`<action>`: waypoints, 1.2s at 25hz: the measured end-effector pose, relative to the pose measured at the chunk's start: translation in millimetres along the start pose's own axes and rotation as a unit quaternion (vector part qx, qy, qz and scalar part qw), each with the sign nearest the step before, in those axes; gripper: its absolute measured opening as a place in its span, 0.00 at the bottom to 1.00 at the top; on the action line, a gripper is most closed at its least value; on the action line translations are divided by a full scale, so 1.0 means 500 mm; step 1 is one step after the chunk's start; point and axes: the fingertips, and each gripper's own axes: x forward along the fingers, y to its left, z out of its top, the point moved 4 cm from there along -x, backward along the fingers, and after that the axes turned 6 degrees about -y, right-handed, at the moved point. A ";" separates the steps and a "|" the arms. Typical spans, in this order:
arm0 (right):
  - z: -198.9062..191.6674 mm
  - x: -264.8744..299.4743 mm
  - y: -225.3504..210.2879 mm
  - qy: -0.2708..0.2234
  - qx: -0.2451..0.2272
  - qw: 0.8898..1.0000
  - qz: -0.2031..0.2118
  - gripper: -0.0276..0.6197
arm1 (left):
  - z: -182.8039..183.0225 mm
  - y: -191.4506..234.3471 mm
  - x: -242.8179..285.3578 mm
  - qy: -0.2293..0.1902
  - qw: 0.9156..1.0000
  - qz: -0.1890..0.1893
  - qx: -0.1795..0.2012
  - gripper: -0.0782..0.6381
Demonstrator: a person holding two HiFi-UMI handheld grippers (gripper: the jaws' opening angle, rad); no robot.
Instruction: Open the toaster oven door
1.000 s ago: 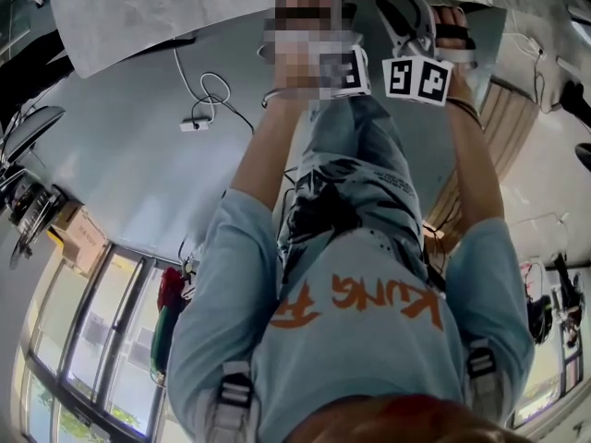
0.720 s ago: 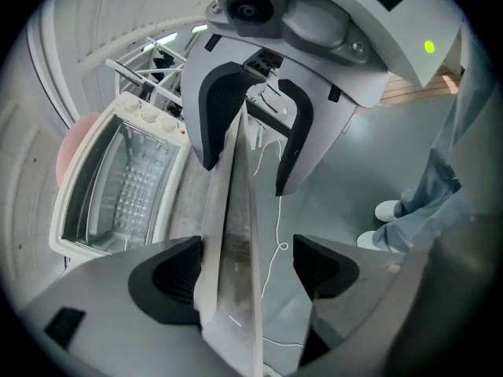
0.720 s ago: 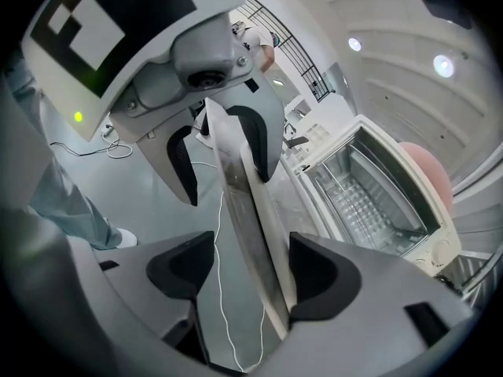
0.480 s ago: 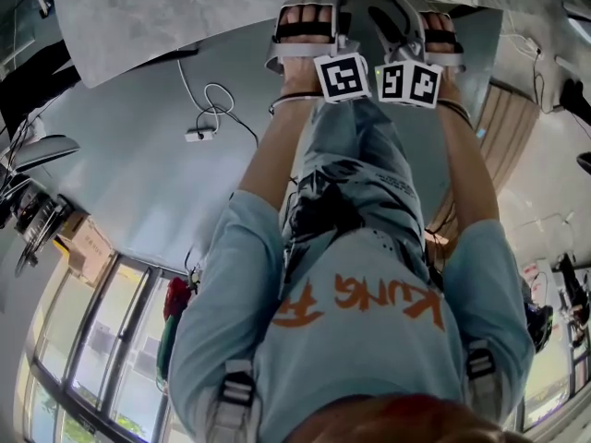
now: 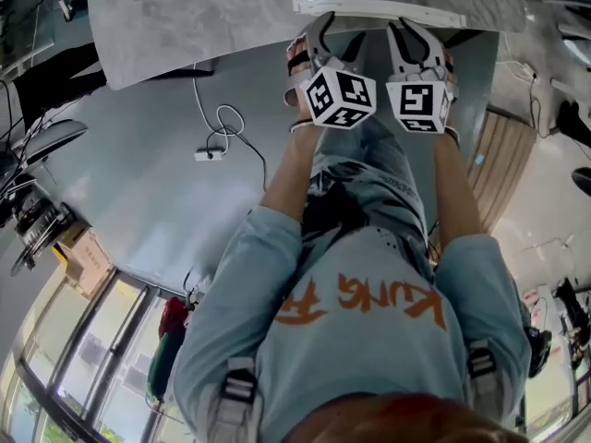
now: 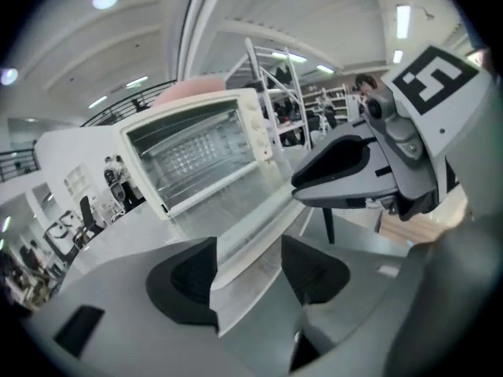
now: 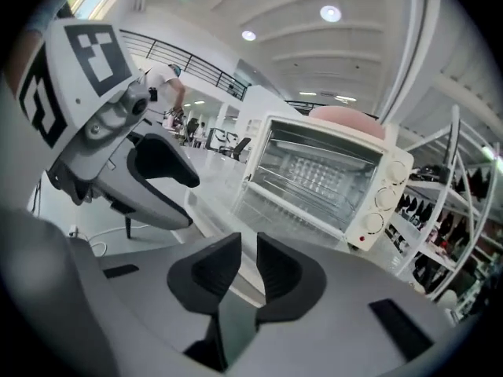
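Orange "KUNG" lettering is showing across the person's pale blue shirt (image 5: 369, 340). The cream toaster oven (image 7: 330, 179), carrying three knobs down one side, is standing on the pale table (image 5: 185, 17) with its glass door (image 6: 236, 210) lying dropped open. The left gripper (image 6: 248, 250) is closing loosely around the door's handle (image 5: 388, 9). The right gripper (image 7: 249, 246) is closing tight, pinching it.
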 end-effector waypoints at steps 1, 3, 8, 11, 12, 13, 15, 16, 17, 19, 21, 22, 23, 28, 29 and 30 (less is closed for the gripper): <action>0.012 -0.007 -0.006 -0.003 0.013 1.000 -0.005 0.12 | 0.011 0.015 -0.014 -0.012 1.000 0.012 -0.021 0.43; 0.031 -0.020 -0.016 -0.010 0.039 0.999 -0.017 0.09 | 0.033 0.043 -0.040 -0.035 0.997 0.038 -0.056 0.31; 0.084 -0.038 -0.039 -0.034 0.103 0.993 -0.035 0.04 | 0.085 0.091 -0.079 -0.077 0.988 0.069 -0.111 0.17; 0.114 -0.045 -0.064 -0.052 0.137 0.988 -0.040 0.04 | 0.136 0.117 -0.098 -0.106 0.981 0.081 -0.143 0.11; 0.123 -0.048 -0.075 -0.061 0.150 0.986 -0.042 0.04 | 0.155 0.125 -0.103 -0.118 0.977 0.080 -0.160 0.11; 0.134 -0.050 -0.086 -0.071 0.168 0.982 -0.041 0.04 | 0.174 0.131 -0.109 -0.131 0.972 0.079 -0.179 0.11; 0.169 -0.058 -0.107 -0.095 0.208 0.973 -0.040 0.04 | 0.207 0.145 -0.124 -0.154 0.961 0.078 -0.214 0.11; 0.189 -0.062 -0.118 -0.108 0.221 0.968 -0.041 0.04 | 0.222 0.151 -0.133 -0.164 0.956 0.079 -0.228 0.11; 0.210 -0.069 -0.128 -0.119 0.228 0.965 -0.042 0.04 | 0.238 0.155 -0.144 -0.174 0.952 0.081 -0.238 0.11; 0.250 -0.083 -0.148 -0.135 0.230 0.963 -0.046 0.04 | 0.270 0.160 -0.167 -0.193 0.945 0.086 -0.249 0.11; 0.282 -0.094 -0.170 -0.140 0.224 0.963 -0.054 0.04 | 0.300 0.169 -0.190 -0.212 0.938 0.090 -0.258 0.11; 0.297 -0.096 -0.183 -0.141 0.220 0.964 -0.057 0.04 | 0.315 0.178 -0.198 -0.223 0.935 0.091 -0.260 0.11; 0.312 -0.097 -0.196 -0.143 0.219 0.963 -0.060 0.04 | 0.330 0.187 -0.204 -0.233 0.933 0.093 -0.257 0.11; 0.386 -0.114 -0.244 -0.172 0.215 0.959 -0.070 0.04 | 0.366 0.226 -0.226 -0.250 0.931 0.118 -0.237 0.11; 0.401 -0.118 -0.256 -0.178 0.211 0.959 -0.071 0.04 | 0.376 0.231 -0.229 -0.253 0.932 0.123 -0.231 0.11; 0.414 -0.124 -0.270 -0.183 0.210 0.958 -0.073 0.04 | 0.388 0.234 -0.230 -0.256 0.931 0.126 -0.226 0.11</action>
